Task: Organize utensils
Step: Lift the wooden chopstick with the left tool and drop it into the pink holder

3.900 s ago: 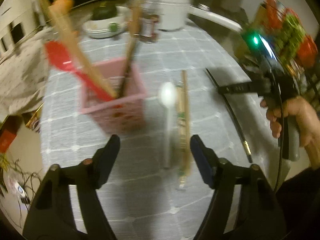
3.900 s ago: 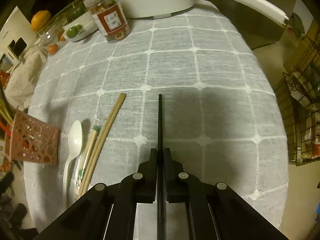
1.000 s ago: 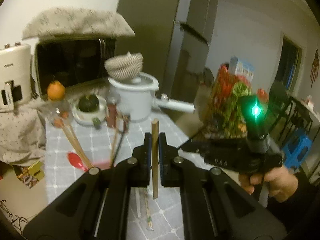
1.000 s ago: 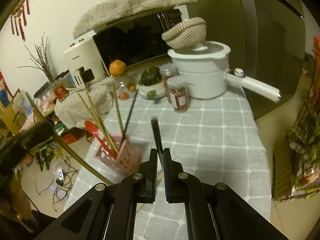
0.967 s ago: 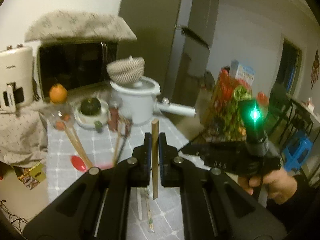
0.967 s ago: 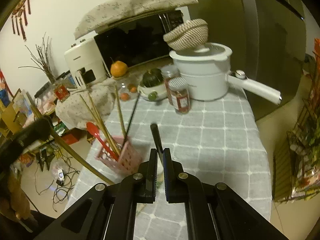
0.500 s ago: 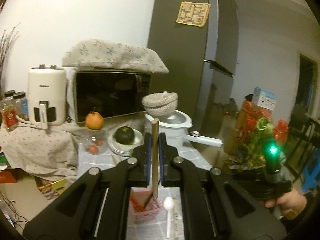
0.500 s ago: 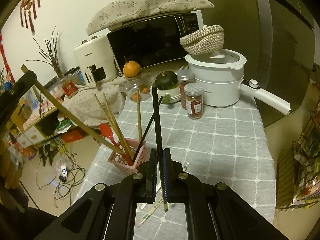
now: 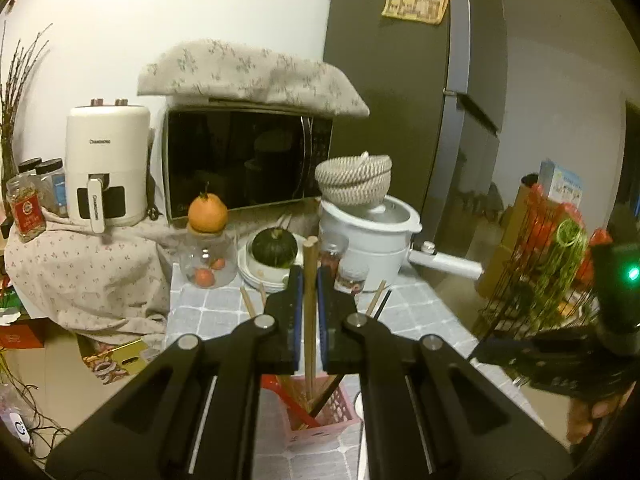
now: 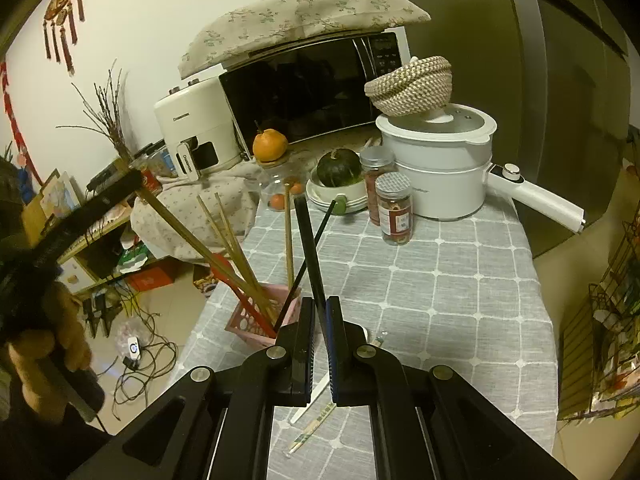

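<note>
Pink lattice basket (image 10: 256,322), grey white-checked tablecloth (image 10: 460,280), red spoon (image 10: 236,288), white pot (image 10: 440,184)

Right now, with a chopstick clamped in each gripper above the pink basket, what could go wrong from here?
The pink basket sits close to the table's edge; a push could slide or tip it off. Its sticks lean in crossing directions, so the wooden chopstick in the left gripper may catch on them. The black chopstick in the right gripper is pinched near its lower end and tilts, so it might pivot or slip.
</note>
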`<control>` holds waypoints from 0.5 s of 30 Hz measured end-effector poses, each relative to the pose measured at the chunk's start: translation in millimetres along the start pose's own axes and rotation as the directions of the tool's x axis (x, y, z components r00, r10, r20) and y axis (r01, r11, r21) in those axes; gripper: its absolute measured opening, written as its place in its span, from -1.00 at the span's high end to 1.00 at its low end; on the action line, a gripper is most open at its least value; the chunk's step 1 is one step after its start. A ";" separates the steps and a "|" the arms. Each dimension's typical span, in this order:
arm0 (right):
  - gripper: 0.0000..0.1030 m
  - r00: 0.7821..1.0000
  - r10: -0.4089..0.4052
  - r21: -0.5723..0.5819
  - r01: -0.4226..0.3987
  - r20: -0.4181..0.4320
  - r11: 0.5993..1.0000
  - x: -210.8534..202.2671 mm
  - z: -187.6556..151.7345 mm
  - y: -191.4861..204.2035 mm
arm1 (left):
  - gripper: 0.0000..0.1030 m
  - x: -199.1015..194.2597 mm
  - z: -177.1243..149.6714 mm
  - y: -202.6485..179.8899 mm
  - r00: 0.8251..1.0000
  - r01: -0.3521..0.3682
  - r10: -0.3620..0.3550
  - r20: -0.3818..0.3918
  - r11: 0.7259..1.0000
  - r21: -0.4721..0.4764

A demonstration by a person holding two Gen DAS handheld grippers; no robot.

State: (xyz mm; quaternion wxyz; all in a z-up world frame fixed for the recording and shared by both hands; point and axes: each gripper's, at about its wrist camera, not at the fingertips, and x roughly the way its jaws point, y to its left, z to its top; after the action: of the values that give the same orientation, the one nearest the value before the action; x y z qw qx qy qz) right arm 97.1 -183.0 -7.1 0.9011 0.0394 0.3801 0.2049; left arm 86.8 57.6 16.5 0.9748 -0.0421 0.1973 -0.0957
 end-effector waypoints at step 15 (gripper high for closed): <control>0.91 0.999 0.014 -0.001 -0.014 0.033 1.000 -6.1 5.9 6.1 | 0.85 54.8 -20.0 -9.7 0.990 0.024 -0.018 -0.137 0.999 0.038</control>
State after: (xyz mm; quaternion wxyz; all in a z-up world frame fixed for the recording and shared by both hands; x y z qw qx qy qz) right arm 95.4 -179.3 2.6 0.9059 0.0452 0.3646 0.2107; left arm 126.8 36.1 -21.3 0.9585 -0.0184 0.2614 -0.1124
